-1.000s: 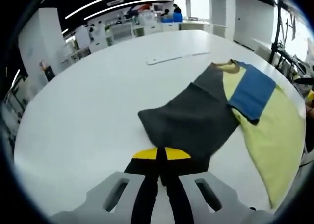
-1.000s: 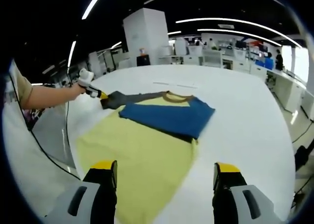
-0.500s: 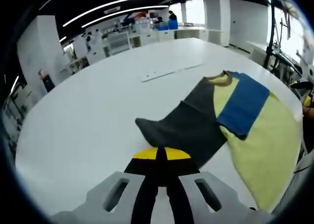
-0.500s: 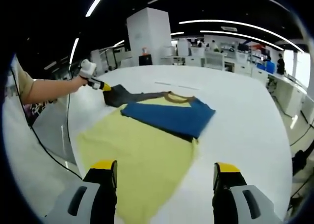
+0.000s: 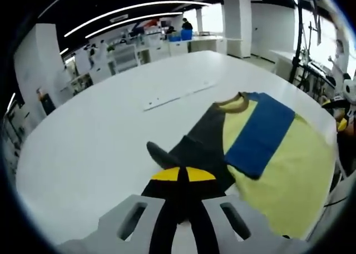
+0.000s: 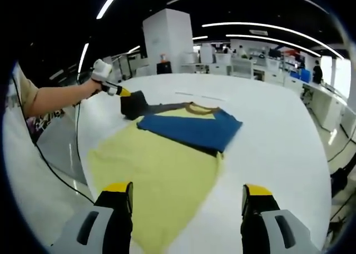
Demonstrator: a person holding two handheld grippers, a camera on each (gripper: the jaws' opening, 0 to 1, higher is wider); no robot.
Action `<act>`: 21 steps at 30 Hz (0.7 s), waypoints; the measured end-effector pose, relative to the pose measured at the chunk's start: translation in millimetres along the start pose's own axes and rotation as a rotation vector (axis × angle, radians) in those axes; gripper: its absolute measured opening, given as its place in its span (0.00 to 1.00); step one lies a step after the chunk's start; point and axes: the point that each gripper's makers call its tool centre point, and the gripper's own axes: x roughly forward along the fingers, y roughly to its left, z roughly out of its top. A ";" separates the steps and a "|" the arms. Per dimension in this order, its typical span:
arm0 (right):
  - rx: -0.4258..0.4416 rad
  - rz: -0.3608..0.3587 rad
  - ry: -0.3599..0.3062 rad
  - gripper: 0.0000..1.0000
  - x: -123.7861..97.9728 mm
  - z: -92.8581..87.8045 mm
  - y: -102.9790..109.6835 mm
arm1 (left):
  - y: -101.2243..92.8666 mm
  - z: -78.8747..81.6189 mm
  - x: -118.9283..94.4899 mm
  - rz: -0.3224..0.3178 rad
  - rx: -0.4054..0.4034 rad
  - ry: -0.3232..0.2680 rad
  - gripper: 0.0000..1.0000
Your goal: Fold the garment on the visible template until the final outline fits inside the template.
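In the left gripper view we see our left gripper (image 5: 183, 179) with its yellow-tipped jaws pressed together on the dark grey sleeve (image 5: 192, 154) of the garment (image 5: 278, 170), which lies on the white table (image 5: 83, 148). The sleeve rises from the table into the jaws and bunches just beyond them, so that a rounded fold of grey cloth stands up beside the tips. Beyond the sleeve, the garment's yellow body spreads flat over the table, and its blue sleeve (image 5: 258, 134) lies folded across the yellow, running from the brown collar (image 5: 232, 102) toward the hem. Well past the collar, a thin white strip (image 5: 178, 94) lies on the table, apart from the garment. In the right gripper view we see our right gripper (image 6: 187, 201) with its jaws standing wide apart and nothing between them, held above the yellow hem of the garment (image 6: 156, 173). Farther along the garment, the blue sleeve (image 6: 192, 129) lies flat across the yellow body below the collar (image 6: 201, 108). At the garment's far corner the left gripper (image 6: 114, 89), held in a person's hand (image 6: 93, 88), clamps the grey sleeve (image 6: 135, 105) and lifts it clear of the table (image 6: 278, 137), the cloth hanging folded below the jaws.
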 end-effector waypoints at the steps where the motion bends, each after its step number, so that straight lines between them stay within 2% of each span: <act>1: 0.001 -0.001 0.000 0.79 -0.3 -0.3 -0.8 | -3.4 3.2 1.2 -0.005 0.004 -0.002 0.00; 10: 0.013 -0.001 -0.005 0.79 -1.5 -1.4 -5.0 | -24.3 19.1 12.9 -0.044 0.028 -0.011 0.00; 21: 0.017 0.004 -0.010 0.79 -2.9 -2.8 -4.7 | -59.4 39.0 22.4 -0.100 0.051 -0.035 0.00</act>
